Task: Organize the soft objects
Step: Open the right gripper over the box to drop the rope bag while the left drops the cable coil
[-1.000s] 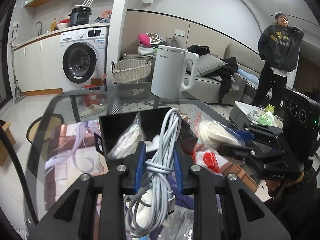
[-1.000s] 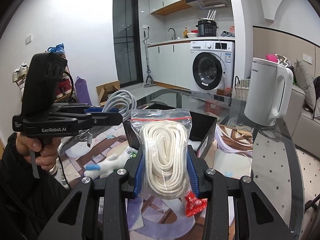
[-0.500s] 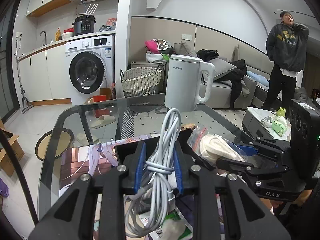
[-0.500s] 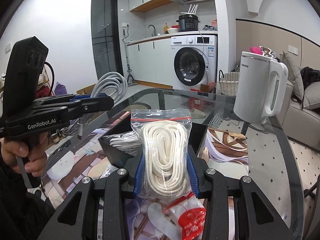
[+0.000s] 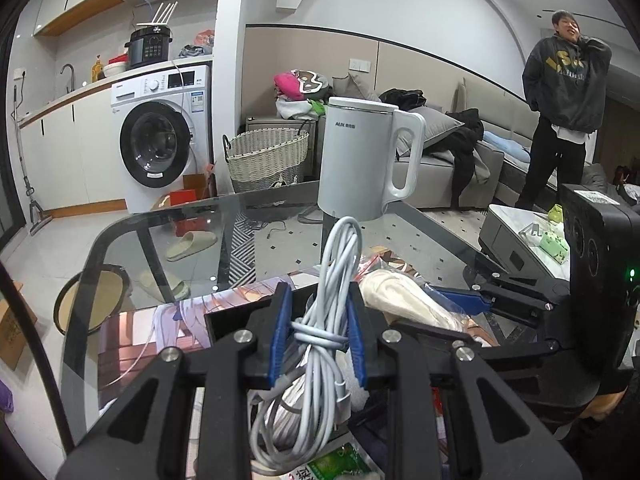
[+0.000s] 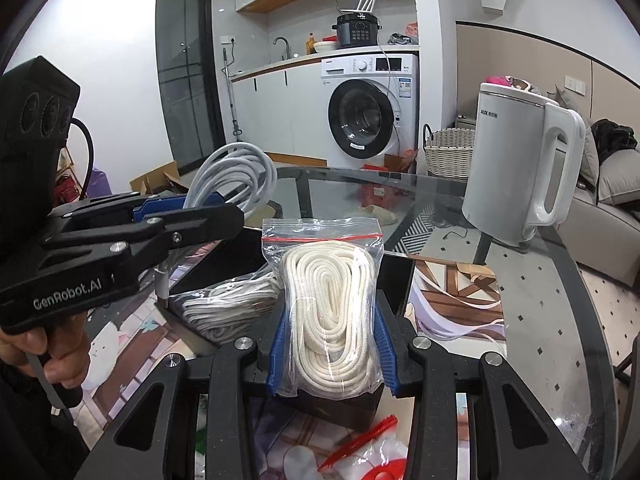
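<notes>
My left gripper (image 5: 318, 336) is shut on a coiled grey cable (image 5: 320, 344), held over the black box (image 5: 224, 320). It also shows in the right wrist view (image 6: 224, 216) at the left, with the cable (image 6: 240, 172) sticking up. My right gripper (image 6: 328, 344) is shut on a zip bag of white rope (image 6: 328, 308), held above the black box (image 6: 396, 276). Another bag of pale rope (image 6: 228, 304) lies inside the box. In the left wrist view the right gripper (image 5: 468, 300) holds the rope bag (image 5: 404, 304) just right of my cable.
A white kettle (image 6: 516, 164) stands on the glass table (image 6: 560, 300) at the far right. A red-and-white packet (image 6: 372, 452) lies on the table below my right gripper. A person (image 5: 564, 108) stands by the sofa behind.
Both grippers have moved closer over the black box while keeping hold of the cable and the rope bag; the box now sits right under them.
</notes>
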A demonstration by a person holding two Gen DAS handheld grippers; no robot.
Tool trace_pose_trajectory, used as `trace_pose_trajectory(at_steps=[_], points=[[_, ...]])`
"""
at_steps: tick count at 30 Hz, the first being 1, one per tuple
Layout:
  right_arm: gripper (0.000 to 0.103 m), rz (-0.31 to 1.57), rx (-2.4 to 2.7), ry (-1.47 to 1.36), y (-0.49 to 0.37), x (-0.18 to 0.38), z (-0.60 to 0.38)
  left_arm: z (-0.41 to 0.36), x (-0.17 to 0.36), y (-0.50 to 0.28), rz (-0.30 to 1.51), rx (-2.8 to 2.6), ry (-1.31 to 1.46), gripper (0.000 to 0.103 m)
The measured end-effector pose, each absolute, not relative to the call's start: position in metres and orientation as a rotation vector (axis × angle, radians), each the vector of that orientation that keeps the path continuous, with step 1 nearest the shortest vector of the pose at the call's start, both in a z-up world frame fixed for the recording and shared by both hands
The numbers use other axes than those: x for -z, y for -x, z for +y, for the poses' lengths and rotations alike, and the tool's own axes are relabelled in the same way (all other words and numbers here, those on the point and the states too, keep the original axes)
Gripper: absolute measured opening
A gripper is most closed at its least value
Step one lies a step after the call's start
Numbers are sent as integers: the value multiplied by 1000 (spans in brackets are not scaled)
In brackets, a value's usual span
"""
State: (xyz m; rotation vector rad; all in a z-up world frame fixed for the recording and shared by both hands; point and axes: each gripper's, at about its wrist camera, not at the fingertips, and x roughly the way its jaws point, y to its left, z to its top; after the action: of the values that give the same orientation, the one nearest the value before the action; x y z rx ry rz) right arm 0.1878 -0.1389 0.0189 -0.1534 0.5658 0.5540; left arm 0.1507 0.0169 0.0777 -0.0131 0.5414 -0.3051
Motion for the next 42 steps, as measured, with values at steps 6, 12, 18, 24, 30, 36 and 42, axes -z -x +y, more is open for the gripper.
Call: trace_pose_trajectory(at_steps=[6,12,18,24,30,36,42], points=[[38,585,-544,189,-192,-8,-128,14,-69,-157,560,323,6,25],[38,580,-518,226,-192,-4,-122,13,-67,-159,566,315,-7,25],[38,600,-502,251,-201,4,-112,15,-67,-161,565,307,13,25],[60,535,-512,261,-185,-8,-125,12,-65,-161,564,310,1,25],[71,497,-488,243,-173,-14,-153,9,-58,-168,580,309,0,25],[71,473,-478,215,-167,-18,-173,-2,-57,-177,582,313,-18,25],[72,499,-466,205,-169,-11,-187,-13,-44,-185,617,286,-80,25]])
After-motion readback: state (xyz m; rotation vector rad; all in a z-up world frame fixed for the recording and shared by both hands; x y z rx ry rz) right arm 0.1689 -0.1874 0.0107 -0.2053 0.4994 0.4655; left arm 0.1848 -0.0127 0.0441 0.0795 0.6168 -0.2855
